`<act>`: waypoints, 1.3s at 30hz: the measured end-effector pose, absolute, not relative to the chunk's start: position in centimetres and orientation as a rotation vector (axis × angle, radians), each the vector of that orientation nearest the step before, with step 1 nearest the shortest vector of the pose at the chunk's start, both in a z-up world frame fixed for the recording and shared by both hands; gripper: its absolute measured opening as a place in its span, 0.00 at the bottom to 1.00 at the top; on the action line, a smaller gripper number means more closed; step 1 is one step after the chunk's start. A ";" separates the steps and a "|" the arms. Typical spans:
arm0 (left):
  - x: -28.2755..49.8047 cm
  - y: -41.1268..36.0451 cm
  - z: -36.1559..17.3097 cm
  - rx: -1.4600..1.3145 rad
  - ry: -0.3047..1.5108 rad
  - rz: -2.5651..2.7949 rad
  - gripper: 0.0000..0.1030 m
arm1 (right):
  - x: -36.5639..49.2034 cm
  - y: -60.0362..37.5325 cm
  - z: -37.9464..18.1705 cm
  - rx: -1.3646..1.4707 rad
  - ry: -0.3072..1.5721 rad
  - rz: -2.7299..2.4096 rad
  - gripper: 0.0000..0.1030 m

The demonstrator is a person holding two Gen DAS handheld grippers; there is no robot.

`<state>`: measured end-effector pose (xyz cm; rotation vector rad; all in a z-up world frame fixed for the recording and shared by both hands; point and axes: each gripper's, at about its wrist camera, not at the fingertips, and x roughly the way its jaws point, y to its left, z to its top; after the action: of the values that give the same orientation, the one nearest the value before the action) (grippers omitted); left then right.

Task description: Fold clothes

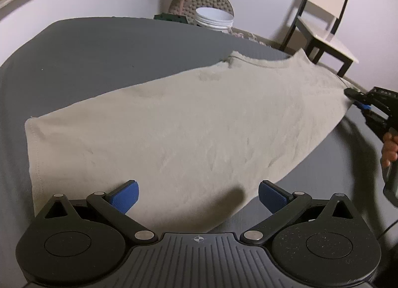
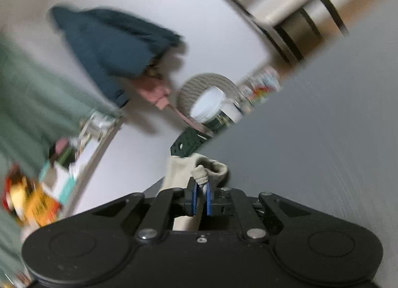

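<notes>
Right gripper (image 2: 201, 199): pinching the shirt (image 1: 174, 123) at its far-right edge.
Left gripper (image 1: 198, 196): hovering wide open.
Advice: keeping fabric taut.

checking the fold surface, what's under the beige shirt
The beige shirt lies on a dark grey table, bare around it. Whatever sits directly beneath the cloth is covered. The right gripper pinches one bunched corner.
</notes>
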<state>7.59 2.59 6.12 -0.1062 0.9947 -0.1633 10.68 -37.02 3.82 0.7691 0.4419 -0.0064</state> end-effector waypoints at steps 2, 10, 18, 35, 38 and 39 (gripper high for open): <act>7.8 2.9 6.2 -0.136 0.988 -0.146 1.00 | 10.9 -34.8 5.7 0.604 0.430 0.014 0.06; 7.9 7.2 7.4 -0.438 0.891 0.016 1.00 | 11.7 -21.8 9.9 0.025 0.351 0.232 0.03; 7.1 11.4 6.7 -0.678 0.854 0.166 1.00 | 8.0 -8.7 6.8 -0.345 0.440 0.608 0.03; 7.8 11.5 6.3 -0.707 0.860 0.145 1.00 | 3.5 -10.0 4.1 -0.643 0.493 0.807 0.04; 7.5 11.5 6.2 -0.710 0.855 0.100 1.00 | 3.6 -10.2 4.3 -0.635 0.504 0.818 0.04; 7.6 11.3 6.2 -0.720 0.847 0.074 1.00 | 3.6 -10.4 4.6 -0.620 0.494 0.806 0.04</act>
<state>7.60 11.35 6.22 -0.7197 0.8465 0.0736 3.56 -10.42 4.58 -0.6200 0.4936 0.8063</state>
